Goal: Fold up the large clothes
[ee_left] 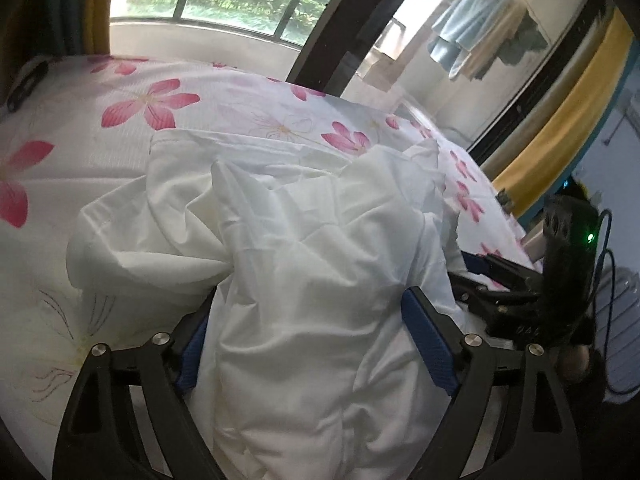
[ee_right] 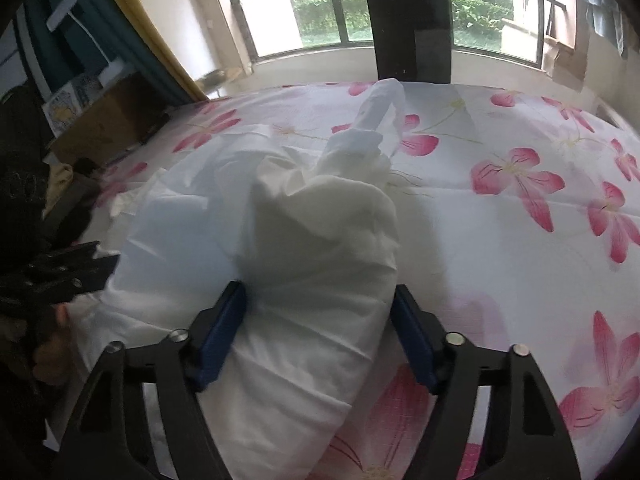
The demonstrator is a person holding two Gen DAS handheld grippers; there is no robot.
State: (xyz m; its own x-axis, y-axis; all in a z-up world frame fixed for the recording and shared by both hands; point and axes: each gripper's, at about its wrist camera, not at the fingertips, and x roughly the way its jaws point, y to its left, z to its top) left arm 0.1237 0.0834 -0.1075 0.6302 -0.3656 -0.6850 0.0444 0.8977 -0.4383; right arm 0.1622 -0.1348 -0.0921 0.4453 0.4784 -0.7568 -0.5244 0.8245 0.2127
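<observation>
A crumpled white garment (ee_left: 304,248) lies on a bed (ee_left: 120,120) with a pink-flowered sheet. A thick bunch of it fills the gap between the fingers of the left gripper (ee_left: 308,320); both blue pads (ee_left: 430,340) touch cloth, though I cannot tell whether they clench it. The right gripper (ee_right: 318,332) likewise straddles a bunched fold, pads (ee_right: 222,336) against the cloth on both sides, clamping it. Beyond the right fingers the garment runs lengthwise away, narrowing to a twisted end that points toward the window (ee_right: 320,12).
</observation>
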